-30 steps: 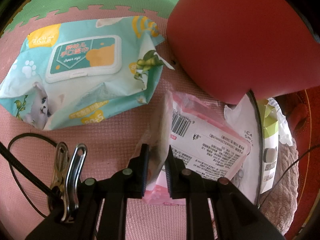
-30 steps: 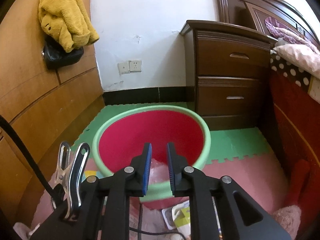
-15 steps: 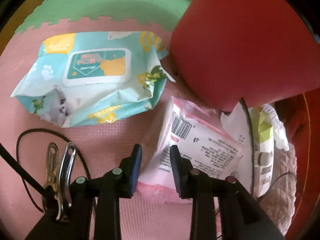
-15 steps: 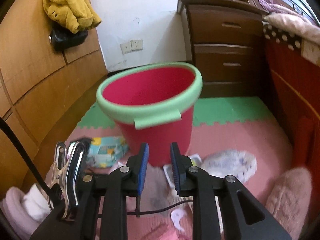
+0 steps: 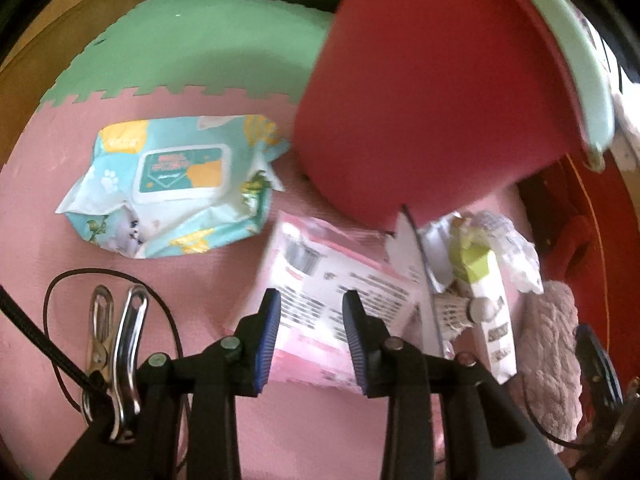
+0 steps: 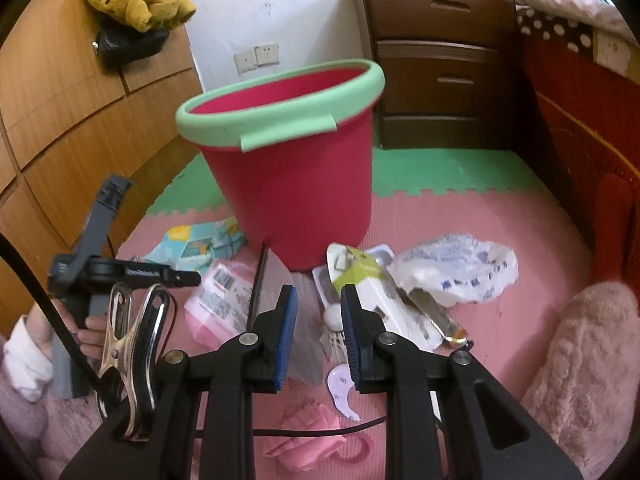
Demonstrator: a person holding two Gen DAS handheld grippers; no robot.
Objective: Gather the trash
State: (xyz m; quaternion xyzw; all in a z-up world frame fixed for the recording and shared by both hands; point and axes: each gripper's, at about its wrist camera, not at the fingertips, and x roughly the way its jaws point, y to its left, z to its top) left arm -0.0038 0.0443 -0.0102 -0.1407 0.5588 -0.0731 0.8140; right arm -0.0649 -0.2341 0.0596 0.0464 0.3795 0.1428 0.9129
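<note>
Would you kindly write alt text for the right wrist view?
The right hand-held gripper, jaws open and empty, points at trash on the pink floor mat before a red bucket with a green rim. A white box, a crumpled plastic bag and a pink packet lie there.

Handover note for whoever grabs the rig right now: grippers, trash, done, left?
Left gripper: jaws just opened, empty, above the pink packet on the mat.
Right gripper: open, empty, over the litter in front of the red bucket.
On the floor: pink packet, wet-wipes pack, white carton, crumpled plastic bag, shuttlecock, pink scraps.
Done: bucket contents not visible.
Left: bin all of these.
</note>
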